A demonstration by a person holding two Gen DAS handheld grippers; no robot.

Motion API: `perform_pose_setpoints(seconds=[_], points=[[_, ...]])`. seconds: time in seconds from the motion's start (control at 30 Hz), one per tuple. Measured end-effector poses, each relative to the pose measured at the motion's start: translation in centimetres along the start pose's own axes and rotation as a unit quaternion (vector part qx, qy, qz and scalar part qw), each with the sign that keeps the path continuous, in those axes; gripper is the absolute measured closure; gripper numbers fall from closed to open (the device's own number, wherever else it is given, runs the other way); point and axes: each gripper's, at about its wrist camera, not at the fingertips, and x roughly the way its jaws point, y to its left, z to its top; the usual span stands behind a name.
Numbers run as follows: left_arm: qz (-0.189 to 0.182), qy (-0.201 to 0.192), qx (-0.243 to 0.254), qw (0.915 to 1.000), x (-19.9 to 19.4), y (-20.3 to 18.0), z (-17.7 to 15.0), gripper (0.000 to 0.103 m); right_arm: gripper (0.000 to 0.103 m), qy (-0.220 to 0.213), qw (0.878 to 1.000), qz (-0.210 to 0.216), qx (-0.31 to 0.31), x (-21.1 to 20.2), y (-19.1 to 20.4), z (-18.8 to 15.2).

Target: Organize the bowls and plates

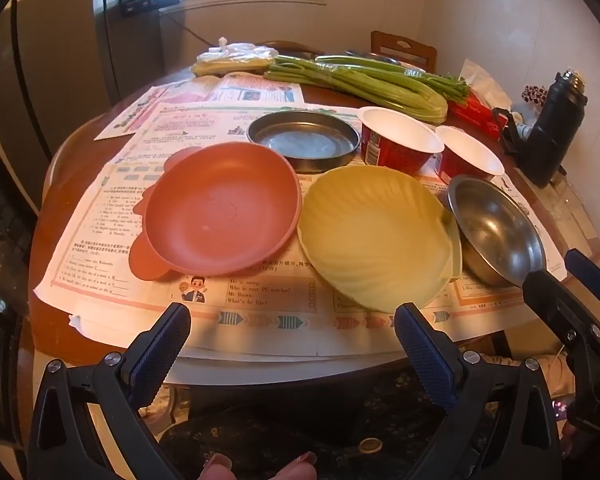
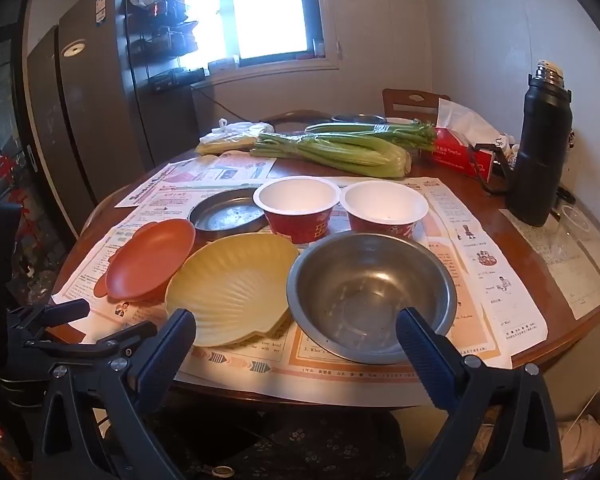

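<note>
On paper sheets on a round wooden table [image 1: 56, 216] lie an orange plate with ear-shaped tabs [image 1: 220, 212], a yellow shell-shaped plate [image 1: 376, 236] and a steel bowl [image 1: 496, 228]. Behind them sit a dark metal pan [image 1: 304, 140] and two red paper bowls with white insides [image 1: 400, 140] [image 1: 470, 156]. My left gripper [image 1: 292, 316] hovers open at the table's near edge, empty. My right gripper [image 2: 296, 320] is open and empty in front of the steel bowl [image 2: 372, 296] and the yellow plate [image 2: 232, 284]. The orange plate [image 2: 152, 260] lies to the left.
Celery stalks [image 2: 340, 148], a plastic bag [image 2: 236, 130], a red tissue box [image 2: 460, 152] and a black thermos [image 2: 540, 148] stand at the back and right. A clear cup [image 2: 572, 232] is by the thermos. A chair back [image 2: 414, 104] rises behind the table.
</note>
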Motion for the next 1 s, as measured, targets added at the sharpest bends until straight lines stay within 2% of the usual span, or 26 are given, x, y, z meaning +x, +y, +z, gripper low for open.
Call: perform_pose_setpoints(seconds=[0.17, 0.4, 1.0], points=[[-0.008, 0.017, -0.011, 0.9998, 0.9, -0.1, -0.3, 0.002, 0.002, 0.009, 1.000, 0.005, 0.008, -0.1, -0.4, 0.0], [-0.016, 0.015, -0.015, 0.9997, 0.9, 0.4, 0.0, 0.002, 0.002, 0.030, 1.000, -0.003, -0.002, 1.1, 0.2, -0.8], [-0.019, 0.011, -0.008, 0.9997, 0.4, 0.4, 0.3, 0.002, 0.002, 0.026, 1.000, -0.004, -0.005, 0.6, 0.6, -0.1]])
